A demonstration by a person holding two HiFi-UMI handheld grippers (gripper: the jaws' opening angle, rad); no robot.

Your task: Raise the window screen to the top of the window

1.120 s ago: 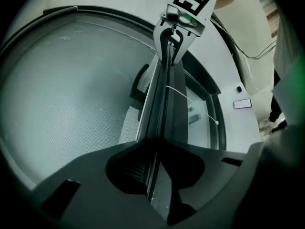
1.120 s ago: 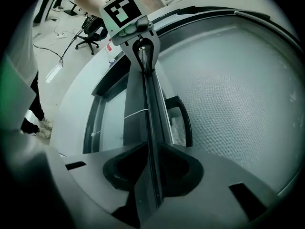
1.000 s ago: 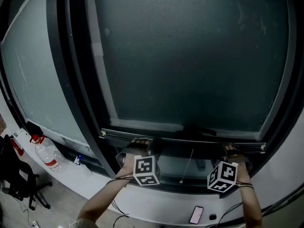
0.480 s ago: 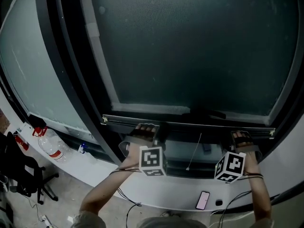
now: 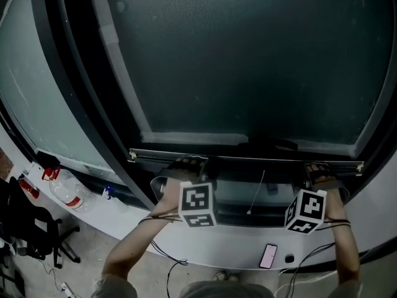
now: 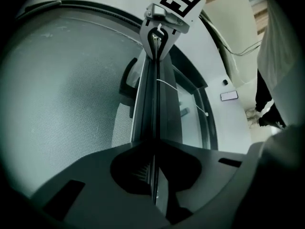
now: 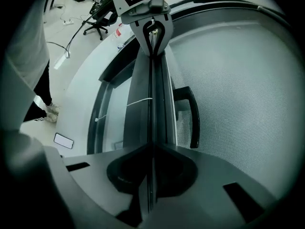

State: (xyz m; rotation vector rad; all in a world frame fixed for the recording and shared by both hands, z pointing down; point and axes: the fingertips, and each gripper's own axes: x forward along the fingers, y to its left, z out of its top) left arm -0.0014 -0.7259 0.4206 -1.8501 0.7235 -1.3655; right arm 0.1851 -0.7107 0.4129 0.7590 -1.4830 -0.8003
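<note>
The window screen (image 5: 248, 61) is a dark mesh sheet that fills the frame above its bottom bar (image 5: 248, 158). My left gripper (image 5: 189, 164) is shut on the bar's left part and my right gripper (image 5: 317, 168) is shut on its right end. In the left gripper view the bar (image 6: 155, 89) runs from the shut left gripper (image 6: 153, 151) up to the other gripper, with mesh (image 6: 62, 94) on the left. In the right gripper view the bar (image 7: 152, 89) leaves my right gripper (image 7: 152, 149) the same way, with mesh (image 7: 238, 80) and a black handle (image 7: 193, 113) on the right.
A thin pull cord (image 5: 257, 191) hangs below the bar over the uncovered glass. A phone (image 5: 268, 256) lies on the white sill (image 5: 124, 228). A water bottle (image 5: 65, 194) and a small blue-topped item (image 5: 108, 193) stand at the left, with an office chair (image 5: 25, 228) on the floor.
Both grippers have gone up with the bottom bar between them, and more glass shows under the bar. The view has shifted a little to the right.
</note>
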